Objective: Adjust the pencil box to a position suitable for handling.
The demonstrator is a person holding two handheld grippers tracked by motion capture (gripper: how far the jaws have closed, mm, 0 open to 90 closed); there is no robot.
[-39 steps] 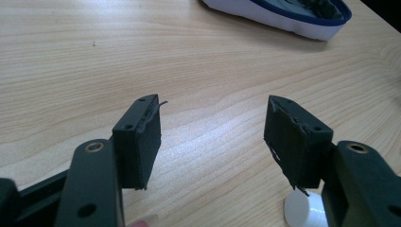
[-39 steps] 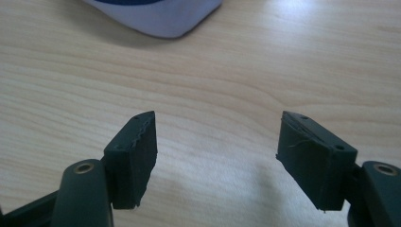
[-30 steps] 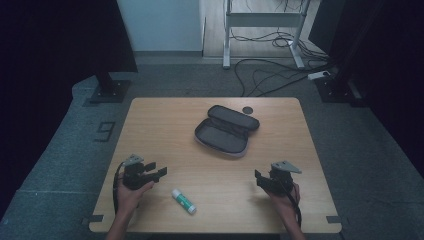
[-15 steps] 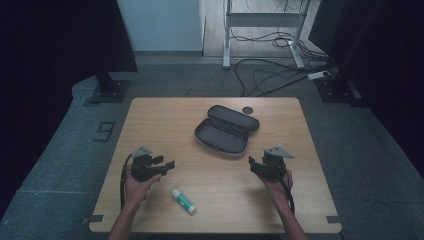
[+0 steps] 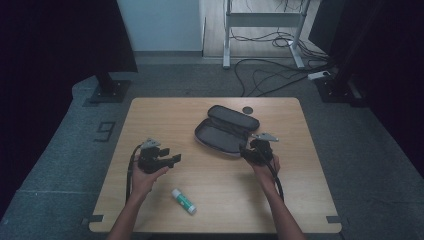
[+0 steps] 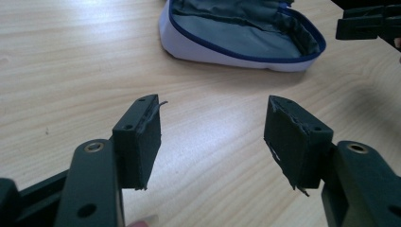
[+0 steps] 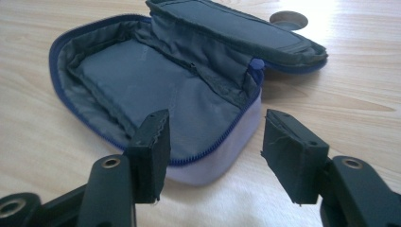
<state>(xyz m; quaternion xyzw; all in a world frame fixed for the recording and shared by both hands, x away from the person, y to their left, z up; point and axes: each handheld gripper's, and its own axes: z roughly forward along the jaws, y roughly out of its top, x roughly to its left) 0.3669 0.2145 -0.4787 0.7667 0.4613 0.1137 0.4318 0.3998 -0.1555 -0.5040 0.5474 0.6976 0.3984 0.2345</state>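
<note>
Dark curtains hang on both sides of the room, cables trail across the grey floor at the back, and up front stands the light wooden desk [image 5: 165, 115] where it all happens. Near the middle of it lies the open pencil case [image 5: 225, 132], unzipped and folded flat, grey lining up, blue zip running round the rim, its lid half lying toward the far side. Just beyond the case sits a small round dark disc [image 5: 247, 110] on the wood. Now the right hand-held gripper [image 5: 246, 150], held from below by the person's right hand [image 5: 265, 165], is right at the near right corner of the case; its jaws have just been closing, yet they stand partly apart, and from its own camera the low pale wall of the case [image 7: 217, 156] lies between and just ahead of them, not pinched. Over on the left, the left hand-held gripper [image 5: 175, 159] hangs above bare wood, well apart from the case, jaws spread wide with nothing between them, pointing across toward the case [image 6: 236, 38]. Near the front edge, between the two forearms, lies a white glue stick [image 5: 183, 201] with a green label, on its side, untouched.
</note>
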